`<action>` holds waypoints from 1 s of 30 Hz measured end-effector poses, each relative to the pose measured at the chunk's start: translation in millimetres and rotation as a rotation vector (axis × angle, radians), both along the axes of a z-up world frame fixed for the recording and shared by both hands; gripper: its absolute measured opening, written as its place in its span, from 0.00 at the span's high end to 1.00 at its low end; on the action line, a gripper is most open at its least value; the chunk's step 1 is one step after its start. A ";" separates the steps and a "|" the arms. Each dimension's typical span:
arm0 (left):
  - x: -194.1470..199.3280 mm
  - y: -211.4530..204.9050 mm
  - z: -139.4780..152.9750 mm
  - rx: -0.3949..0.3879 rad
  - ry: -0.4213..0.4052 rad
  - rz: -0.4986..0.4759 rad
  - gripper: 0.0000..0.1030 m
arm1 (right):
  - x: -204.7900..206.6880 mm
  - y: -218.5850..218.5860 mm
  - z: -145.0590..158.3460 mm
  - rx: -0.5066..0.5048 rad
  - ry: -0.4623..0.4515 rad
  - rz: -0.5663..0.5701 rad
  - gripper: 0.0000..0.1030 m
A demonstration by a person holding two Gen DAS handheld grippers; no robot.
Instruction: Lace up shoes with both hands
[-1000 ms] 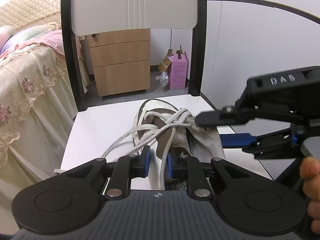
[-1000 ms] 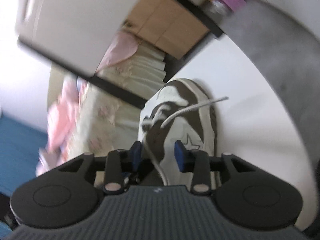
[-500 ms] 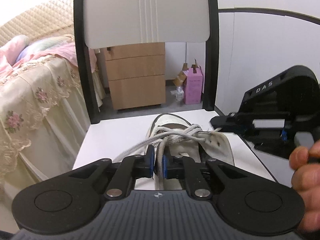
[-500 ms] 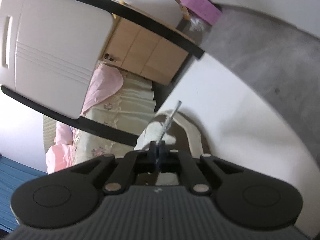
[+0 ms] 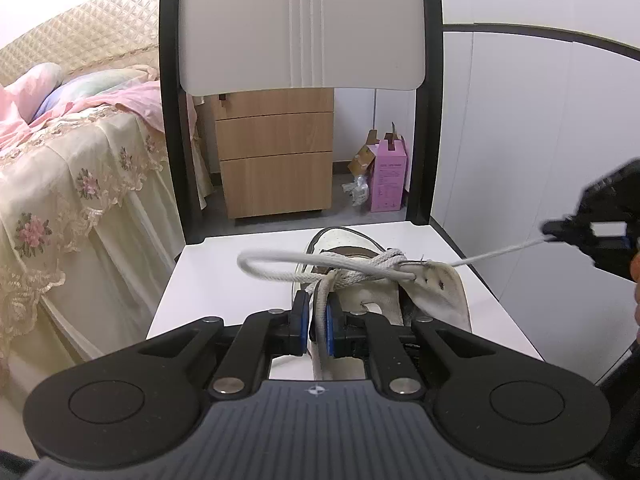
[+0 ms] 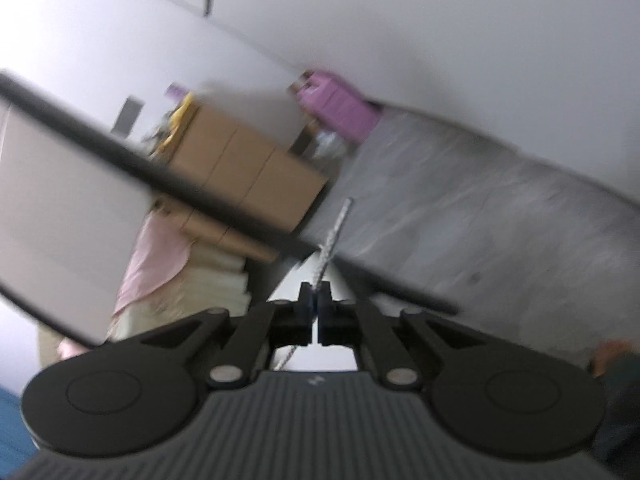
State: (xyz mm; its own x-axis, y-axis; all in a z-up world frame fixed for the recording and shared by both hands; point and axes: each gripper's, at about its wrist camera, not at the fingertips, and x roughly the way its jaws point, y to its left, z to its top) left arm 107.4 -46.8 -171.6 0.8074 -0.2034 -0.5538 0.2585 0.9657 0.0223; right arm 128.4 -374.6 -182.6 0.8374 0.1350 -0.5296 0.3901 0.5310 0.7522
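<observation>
A white and brown shoe (image 5: 434, 292) lies on the white chair seat (image 5: 224, 280) in the left wrist view. Its thick white lace (image 5: 280, 266) crosses over the tongue and loops out to the left. My left gripper (image 5: 318, 322) is shut on a strand of that lace just in front of the shoe. At the right edge my right gripper (image 5: 554, 234) is shut on the lace's end, and the lace (image 5: 500, 252) runs taut from an eyelet to it. In the blurred right wrist view my right gripper (image 6: 319, 300) pinches the lace tip (image 6: 336, 236), which sticks out past the pads.
The chair's white backrest (image 5: 300, 20) with black posts stands behind the shoe. Beyond it are a wooden drawer unit (image 5: 276, 156), a pink box (image 5: 390, 178) on the grey floor and a bed (image 5: 60, 184) at left. A white cabinet wall (image 5: 520, 140) is at right.
My right gripper closed on the lace end beside the shoe and pulled it out to the right, drawing the lace taut. My left gripper tightened on its strand and stayed in place.
</observation>
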 end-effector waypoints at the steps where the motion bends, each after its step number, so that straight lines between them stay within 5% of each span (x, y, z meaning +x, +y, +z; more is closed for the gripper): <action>1: -0.5 0.7 -0.8 -0.005 0.004 0.002 0.90 | -2.8 -9.5 -0.7 -0.024 0.015 -0.022 0.98; 14: -0.6 2.5 -1.8 -0.027 0.008 0.027 0.87 | -29.9 -63.5 -21.5 -0.108 0.092 -0.099 0.93; 16: 0.2 1.9 -1.4 -0.033 0.005 0.022 0.87 | -35.4 -61.2 -16.4 -0.144 0.103 -0.117 0.70; 20: -0.3 1.5 0.4 -0.039 -0.009 0.008 0.87 | -50.3 -58.6 -13.0 -0.141 0.075 -0.170 0.65; 30: 11.6 1.4 -0.6 -0.078 -0.007 -0.007 0.87 | -30.3 34.5 -23.8 0.326 0.032 0.223 0.59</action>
State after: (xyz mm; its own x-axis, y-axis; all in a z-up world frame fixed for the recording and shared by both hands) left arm 119.1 -45.3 -172.1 0.8094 -0.2515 -0.5307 0.2657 0.9627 -0.0509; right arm 98.2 -340.1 -206.3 0.7524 0.4771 -0.4542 0.3182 0.3405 0.8848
